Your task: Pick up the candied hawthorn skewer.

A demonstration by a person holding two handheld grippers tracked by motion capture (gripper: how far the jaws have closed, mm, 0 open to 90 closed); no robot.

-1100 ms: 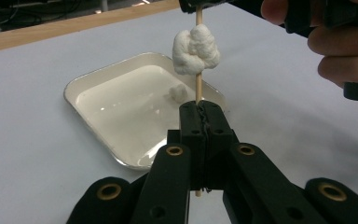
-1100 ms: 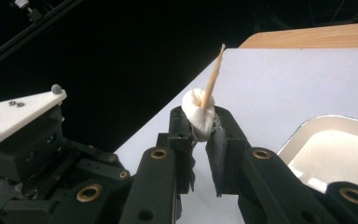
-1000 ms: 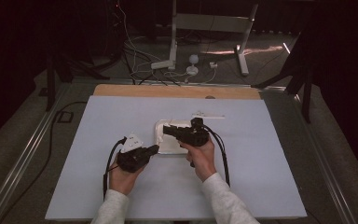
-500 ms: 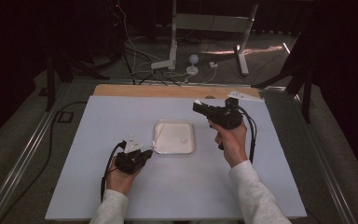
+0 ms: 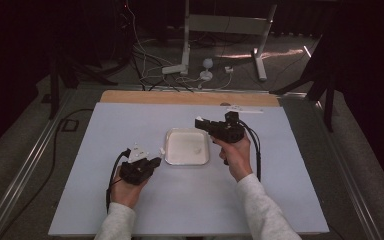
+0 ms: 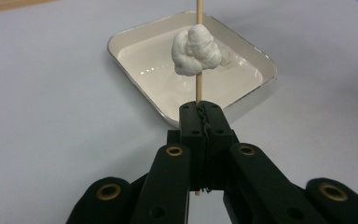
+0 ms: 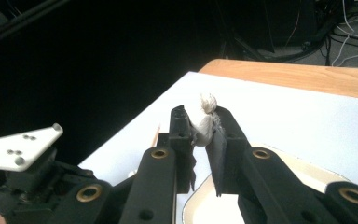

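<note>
The left gripper (image 6: 200,109) is clenched on a thin wooden skewer (image 6: 198,88), its jaws pressed together around the stick low on its length. The skewer stands upright out of the jaws and runs up past the top edge of the left gripper view. Threaded on it, a little above the jaws, sits a lumpy white marshmallow (image 6: 196,50), pierced through by the stick. In the high view this left gripper (image 5: 152,161) lies low over the worktop (image 5: 280,200), just left of the tray (image 5: 169,150), with its tip pointing toward the tray's near left corner and the marshmallow (image 5: 162,150) a small white speck at that corner.

The right gripper (image 7: 204,123) is grasping a second white lump (image 7: 204,119), soft and puckered at its top, squeezed between the two jaws, which stand slightly apart around it. In the high view the right gripper (image 5: 202,124) is raised above the tray's far right corner, pointing left, held by the right hand (image 5: 237,155) that comes up from the tray's right side.

The tray is a shallow, square, white dish with a silvery rim and rounded corners, sitting near the middle of the pale blue worktop. A small white speck (image 5: 196,148) lies on its floor, right of centre. Beyond the tray, a strip of bare wood (image 5: 180,97) edges the far side of the worktop.
</note>
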